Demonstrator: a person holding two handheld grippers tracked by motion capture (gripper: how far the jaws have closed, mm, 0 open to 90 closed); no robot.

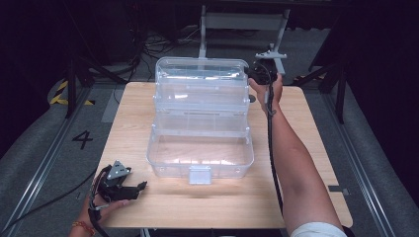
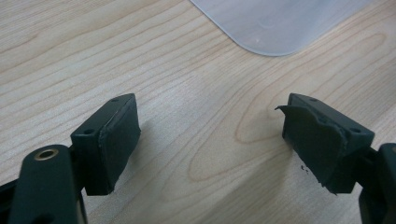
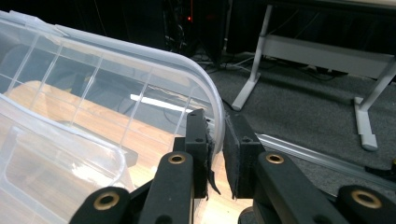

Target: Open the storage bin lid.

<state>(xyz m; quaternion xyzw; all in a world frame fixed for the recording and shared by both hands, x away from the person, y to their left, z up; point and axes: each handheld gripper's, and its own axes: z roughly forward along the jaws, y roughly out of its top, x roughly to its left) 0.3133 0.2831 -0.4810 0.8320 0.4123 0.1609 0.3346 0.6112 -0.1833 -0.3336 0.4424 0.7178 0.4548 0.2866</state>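
Observation:
A clear plastic tiered box [image 1: 200, 148] stands open in the middle of the wooden table [image 1: 306, 128], its lid [image 1: 200, 74] raised at the back. My right gripper [image 1: 253, 74] is at the lid's far right corner. In the right gripper view its jaws [image 3: 217, 149] are shut on the lid's curved rim [image 3: 205, 88], which runs between the pads. My left gripper [image 1: 141, 186] rests low at the table's near left corner, apart from the box. In the left gripper view it [image 2: 210, 140] stands open over bare wood, with a corner of the box [image 2: 280, 23] ahead.
A white metal frame [image 1: 242, 22] and loose cables lie on the floor behind the table. Metal rails run along both sides, and a "4" [image 1: 82, 139] is marked on the floor at left. Bare wood lies in front of the box.

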